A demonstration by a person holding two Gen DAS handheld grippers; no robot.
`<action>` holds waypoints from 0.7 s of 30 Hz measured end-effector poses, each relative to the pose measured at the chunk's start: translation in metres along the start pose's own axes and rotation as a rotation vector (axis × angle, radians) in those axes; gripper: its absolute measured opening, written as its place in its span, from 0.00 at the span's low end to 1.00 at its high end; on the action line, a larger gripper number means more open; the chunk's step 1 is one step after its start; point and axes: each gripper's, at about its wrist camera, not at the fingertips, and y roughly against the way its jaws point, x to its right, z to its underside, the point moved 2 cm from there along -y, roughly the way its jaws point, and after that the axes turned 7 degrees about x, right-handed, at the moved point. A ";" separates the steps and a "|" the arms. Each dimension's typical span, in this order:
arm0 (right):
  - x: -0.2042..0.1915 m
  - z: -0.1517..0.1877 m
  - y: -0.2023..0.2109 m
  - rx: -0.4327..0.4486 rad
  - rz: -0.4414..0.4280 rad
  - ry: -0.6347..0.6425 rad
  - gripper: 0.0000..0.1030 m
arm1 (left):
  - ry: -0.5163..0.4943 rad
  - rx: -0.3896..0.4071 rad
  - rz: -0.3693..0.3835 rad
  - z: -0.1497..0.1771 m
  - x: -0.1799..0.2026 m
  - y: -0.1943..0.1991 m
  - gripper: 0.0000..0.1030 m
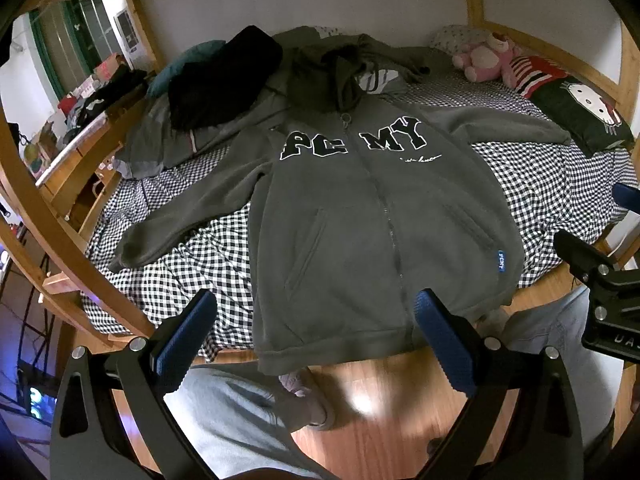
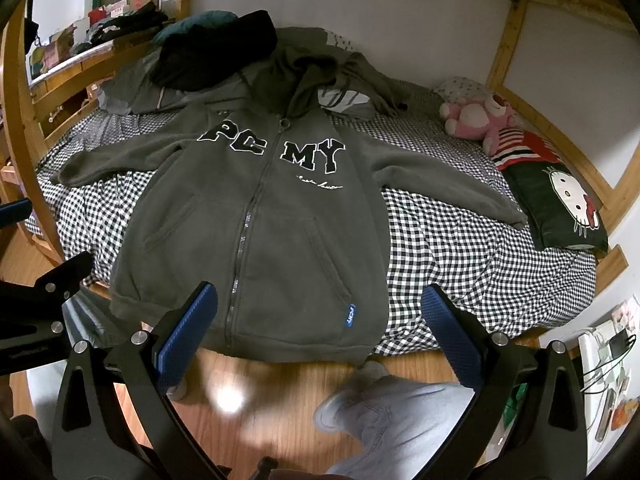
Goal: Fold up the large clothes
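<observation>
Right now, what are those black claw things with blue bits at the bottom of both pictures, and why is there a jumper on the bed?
Those are grabbing tools a person holds, one in each hand. Each has a little camera looking along its two fingers, so one picture comes from the left gripper and the other from the right gripper. The blue bits are the pads on the fingers. Both tools are wide open and hold nothing. The grey hoodie lies spread flat, zipped up, on the checked bed sheet, its bottom hem hanging a bit over the edge, waiting to be folded. A pink plush toy, a cat-face cushion and a pile of other clothes sit further back.
</observation>
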 end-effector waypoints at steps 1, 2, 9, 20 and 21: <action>0.000 0.000 0.000 0.000 0.000 0.000 0.97 | -0.001 -0.001 -0.002 0.000 0.001 -0.001 0.94; 0.000 0.001 -0.001 0.000 -0.001 -0.001 0.97 | 0.000 -0.001 -0.002 0.000 0.001 -0.001 0.94; -0.003 0.004 -0.012 -0.026 -0.007 0.004 0.97 | 0.000 -0.029 -0.004 0.002 0.002 -0.013 0.94; 0.001 -0.015 -0.053 -0.018 -0.033 -0.004 0.98 | 0.047 -0.060 -0.034 -0.008 -0.015 -0.053 0.94; 0.000 -0.018 -0.058 -0.018 -0.037 -0.005 0.97 | 0.051 -0.065 -0.038 -0.010 -0.018 -0.059 0.94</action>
